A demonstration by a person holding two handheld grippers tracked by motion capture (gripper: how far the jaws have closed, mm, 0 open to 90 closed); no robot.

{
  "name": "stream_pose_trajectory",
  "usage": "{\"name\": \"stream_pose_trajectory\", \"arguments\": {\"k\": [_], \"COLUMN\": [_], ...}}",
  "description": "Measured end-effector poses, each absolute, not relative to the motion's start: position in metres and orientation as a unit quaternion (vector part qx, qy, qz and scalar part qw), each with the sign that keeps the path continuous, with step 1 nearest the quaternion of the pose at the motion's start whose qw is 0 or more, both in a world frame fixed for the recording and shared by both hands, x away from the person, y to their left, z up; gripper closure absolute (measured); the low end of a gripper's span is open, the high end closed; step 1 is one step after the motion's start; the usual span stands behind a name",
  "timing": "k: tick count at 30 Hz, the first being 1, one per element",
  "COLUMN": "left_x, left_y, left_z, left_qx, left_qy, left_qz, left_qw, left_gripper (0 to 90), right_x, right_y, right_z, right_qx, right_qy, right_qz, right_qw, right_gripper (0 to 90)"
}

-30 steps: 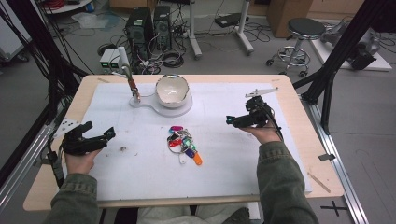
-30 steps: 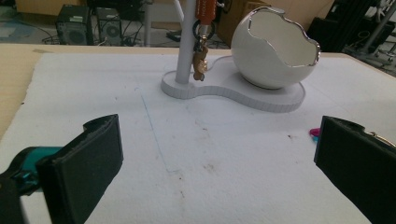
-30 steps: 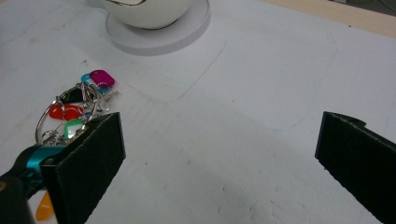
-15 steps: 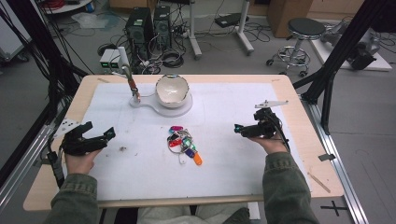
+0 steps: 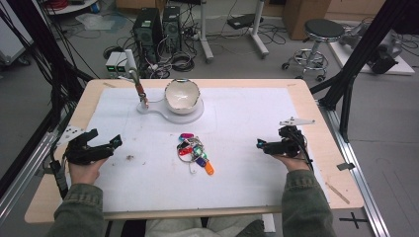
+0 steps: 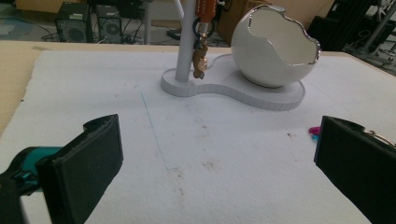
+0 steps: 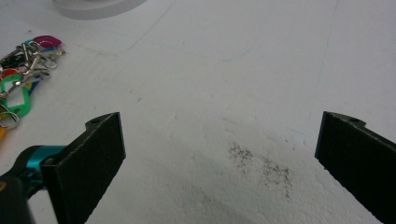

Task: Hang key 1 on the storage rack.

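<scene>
A pile of coloured key tags on rings (image 5: 194,150) lies mid-table on the white mat (image 5: 247,113); it also sits at the left edge of the right gripper view as the key tags (image 7: 23,70). Behind it a white egg-shaped bowl (image 5: 182,96) shares a white base with a post (image 5: 141,94). A brown charm (image 6: 200,60) hangs from that post. My left gripper (image 5: 114,143) rests low at the left, open and holding nothing, facing the bowl (image 6: 275,46). My right gripper (image 5: 260,144) is open to the right of the tags, jaws wide over bare mat.
The mat covers most of a wooden table (image 5: 321,123), leaving bare wood along the edges. Dark smudges (image 7: 261,165) mark the mat ahead of the right gripper. Black frame posts (image 5: 356,69) stand at the right, and computers and a stool sit on the floor beyond.
My right gripper has drawn back toward the person and slightly right, down near the mat. The left gripper and the tags have stayed put.
</scene>
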State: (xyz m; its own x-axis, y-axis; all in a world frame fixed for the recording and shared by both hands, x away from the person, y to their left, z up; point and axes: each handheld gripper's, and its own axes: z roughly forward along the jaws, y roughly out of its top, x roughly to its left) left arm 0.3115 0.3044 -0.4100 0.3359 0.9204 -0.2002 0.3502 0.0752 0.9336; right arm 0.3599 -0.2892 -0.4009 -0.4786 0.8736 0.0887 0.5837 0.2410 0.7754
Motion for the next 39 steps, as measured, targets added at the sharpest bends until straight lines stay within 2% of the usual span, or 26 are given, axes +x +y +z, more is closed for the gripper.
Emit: {"name": "stream_pose_trajectory", "arguments": {"k": [11, 39], "left_x": [0.312, 0.314], "left_y": [0.302, 0.282], "left_z": [-0.41, -0.41], "left_qx": [0.627, 0.656], "left_qy": [0.509, 0.491], "left_qz": [0.267, 0.246], "left_qw": [0.525, 0.518], "left_gripper": [1.7, 1.7], "right_x": [0.344, 0.332], "right_y": [-0.305, -0.311], "right_z": [-0.415, -0.413], "right_qx": [0.487, 0.485], "right_qy": [0.748, 0.732], "right_qz": [0.403, 0.427], "right_qw": [0.202, 0.216], "right_gripper": [0.7, 0.7]}}
